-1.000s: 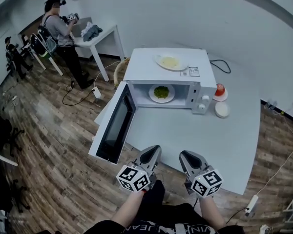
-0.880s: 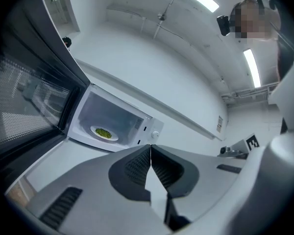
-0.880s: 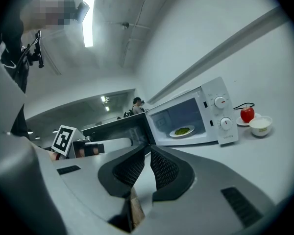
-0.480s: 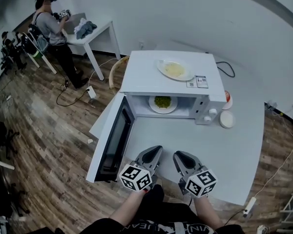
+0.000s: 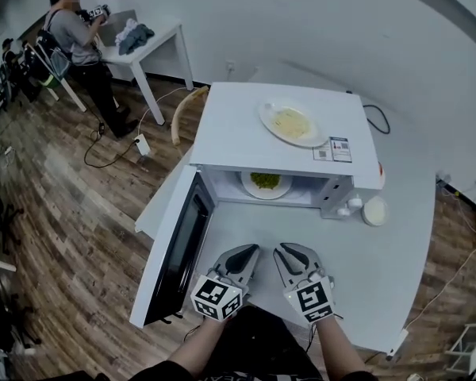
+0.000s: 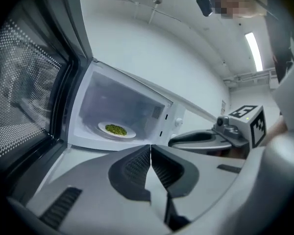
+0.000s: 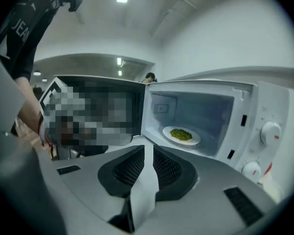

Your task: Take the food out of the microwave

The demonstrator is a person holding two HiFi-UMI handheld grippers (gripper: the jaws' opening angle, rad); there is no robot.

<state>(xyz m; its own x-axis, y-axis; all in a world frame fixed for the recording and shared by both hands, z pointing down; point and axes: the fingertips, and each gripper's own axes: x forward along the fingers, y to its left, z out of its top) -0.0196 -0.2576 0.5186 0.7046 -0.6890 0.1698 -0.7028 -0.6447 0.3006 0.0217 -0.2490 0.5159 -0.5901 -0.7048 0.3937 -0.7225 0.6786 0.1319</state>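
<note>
The white microwave stands on the white table with its door swung wide open to the left. Inside, a white plate of green food rests on the cavity floor; the same plate of green food shows straight ahead in the left gripper view, and as the plate in the right gripper view. My left gripper and right gripper hover side by side over the table in front of the opening, a short way off. Both are shut with nothing between the jaws.
A second plate with yellow food lies on top of the microwave. A white round lid-like object sits right of the microwave, something red behind it. The open door flanks my left gripper. A person stands at a far table.
Both grippers have moved forward toward the microwave opening and drawn closer together. The view has shifted nearer, showing more of the microwave's top. Jaws unchanged.
</note>
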